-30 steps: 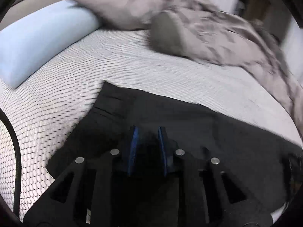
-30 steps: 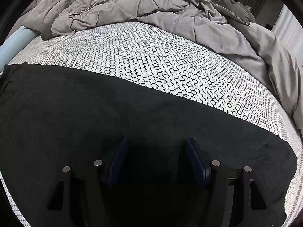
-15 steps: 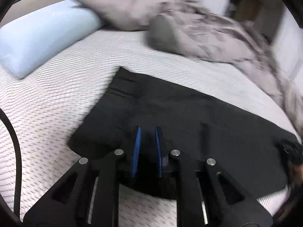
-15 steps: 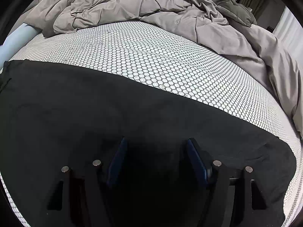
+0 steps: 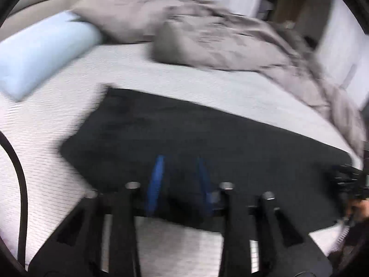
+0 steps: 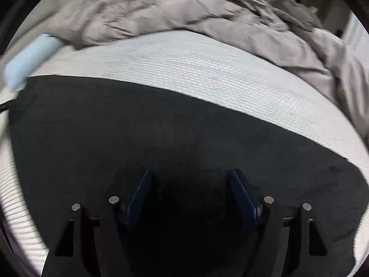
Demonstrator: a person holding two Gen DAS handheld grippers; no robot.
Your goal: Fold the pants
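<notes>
Black pants (image 5: 207,133) lie flat in a long folded band across the white patterned sheet (image 5: 207,83). My left gripper (image 5: 180,159) hovers over their near edge by the left end. Its jaws are opening, and its blue pads (image 5: 156,180) stand apart with the cloth below them, not pinched. In the right wrist view the pants (image 6: 138,127) fill the lower half. My right gripper (image 6: 191,173) is over their middle with its jaws opening wide and only dark cloth beneath. Both views are blurred.
A light blue bolster pillow (image 5: 46,53) lies at the back left. A crumpled grey duvet (image 5: 207,34) covers the far side and right of the bed. A black cable (image 5: 18,184) hangs at the left edge. A person's hand (image 5: 359,207) shows at the far right.
My left gripper's pads were almost together on the cloth and now stand apart. It has drawn back, so bare sheet shows below the pants' near edge. My right gripper's jaws have widened a little.
</notes>
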